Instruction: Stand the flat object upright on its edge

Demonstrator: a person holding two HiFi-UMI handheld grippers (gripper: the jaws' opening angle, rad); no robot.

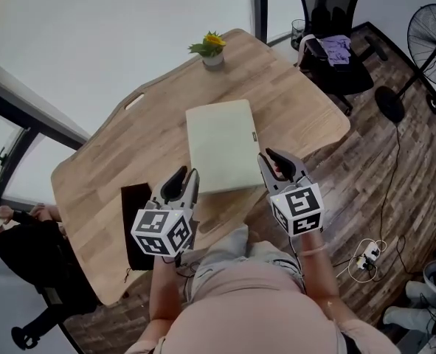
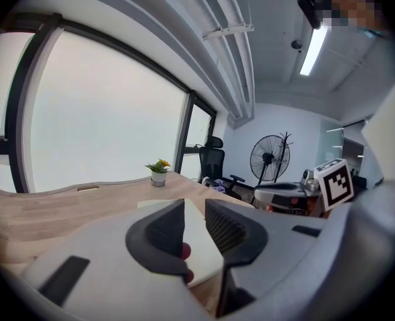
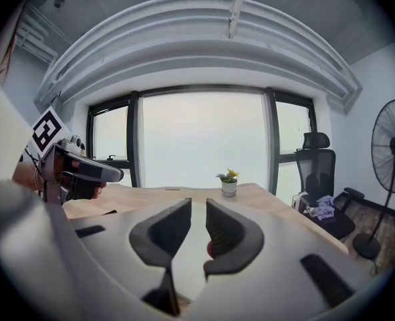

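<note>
Left gripper jaws: held slightly apart, nothing pinched.
Right gripper jaws: likewise parted by a narrow gap, nothing clamped.
Flat object: laid flat on the table; its near-left corner is seen just beyond the left jaws, its near-right corner beside the right jaws.
Far edge: potted plant.
</note>
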